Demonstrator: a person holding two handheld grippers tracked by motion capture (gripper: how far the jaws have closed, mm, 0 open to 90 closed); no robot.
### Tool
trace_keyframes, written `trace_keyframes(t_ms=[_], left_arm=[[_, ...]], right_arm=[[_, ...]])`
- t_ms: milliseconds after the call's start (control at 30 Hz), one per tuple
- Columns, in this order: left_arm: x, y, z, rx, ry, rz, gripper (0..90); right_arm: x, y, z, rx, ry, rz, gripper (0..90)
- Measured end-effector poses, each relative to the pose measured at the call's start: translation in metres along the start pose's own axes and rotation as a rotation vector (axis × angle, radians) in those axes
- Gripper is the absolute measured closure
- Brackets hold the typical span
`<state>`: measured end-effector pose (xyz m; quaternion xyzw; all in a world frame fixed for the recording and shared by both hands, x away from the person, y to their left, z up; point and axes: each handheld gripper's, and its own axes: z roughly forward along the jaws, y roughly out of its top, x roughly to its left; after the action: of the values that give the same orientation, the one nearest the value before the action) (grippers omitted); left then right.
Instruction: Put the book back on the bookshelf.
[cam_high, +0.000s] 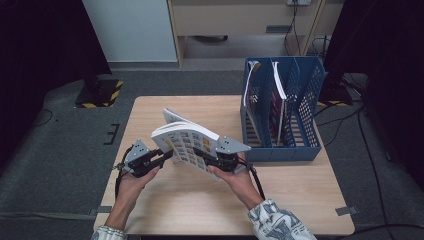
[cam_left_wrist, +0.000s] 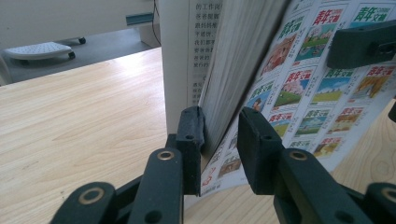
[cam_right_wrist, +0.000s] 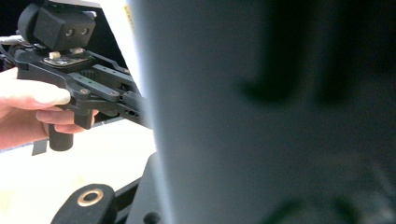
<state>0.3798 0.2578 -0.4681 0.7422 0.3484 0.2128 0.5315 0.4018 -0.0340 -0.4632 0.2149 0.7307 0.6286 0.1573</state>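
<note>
I hold one magazine (cam_high: 186, 142) above the wooden table (cam_high: 165, 210): my left gripper (cam_high: 165, 156) straddles its edge with a gap, right gripper (cam_high: 210, 159) clamps it. Two more magazines stand in the blue file rack (cam_high: 306, 95).

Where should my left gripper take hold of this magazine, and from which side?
Grip the magazine at its lower edge near the corner, coming in from the person's left: in the left gripper view it stands almost upright there, edge-on between the left gripper's jaws, pages packed together. The right gripper grips the opposite edge.
</note>
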Motion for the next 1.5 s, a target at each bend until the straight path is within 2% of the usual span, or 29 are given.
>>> trace_keyframes(t_ms=[133,233,300,367,467,667,833,1067,1333,1500], left_arm=[[0.001,-0.001,0.001,-0.018,0.016,-0.018,68.2],[0.004,-0.002,0.001,-0.030,0.029,-0.053,65.5],[0.006,-0.004,0.001,-0.030,0.036,-0.075,57.5],[0.008,-0.006,0.000,-0.025,0.046,-0.068,55.4],[0.012,-0.008,-0.001,-0.014,0.069,-0.076,46.3],[0.019,-0.014,-0.002,0.018,0.103,-0.085,42.5],[0.022,-0.016,-0.003,0.023,0.121,-0.092,41.7],[0.024,-0.019,0.000,0.061,0.161,-0.088,32.5],[0.024,-0.021,0.003,0.097,0.190,-0.077,21.9],[0.025,-0.023,0.006,0.118,0.189,-0.093,15.4]], right_arm=[[0.000,0.005,0.001,0.021,-0.015,-0.008,73.9],[0.001,0.008,0.002,0.030,-0.015,-0.025,74.0],[0.002,0.008,0.002,0.033,-0.014,-0.029,74.0],[0.002,0.009,0.002,0.038,-0.019,-0.031,74.0],[0.001,0.009,0.001,0.040,-0.028,-0.031,74.0],[-0.001,0.014,-0.001,0.045,-0.048,-0.041,74.0],[-0.002,0.016,-0.003,0.047,-0.061,-0.042,74.1],[-0.003,0.024,-0.007,0.024,-0.078,-0.051,74.1],[-0.002,0.029,-0.010,0.013,-0.081,-0.060,74.1],[-0.003,0.030,-0.010,0.011,-0.087,-0.063,74.0]])
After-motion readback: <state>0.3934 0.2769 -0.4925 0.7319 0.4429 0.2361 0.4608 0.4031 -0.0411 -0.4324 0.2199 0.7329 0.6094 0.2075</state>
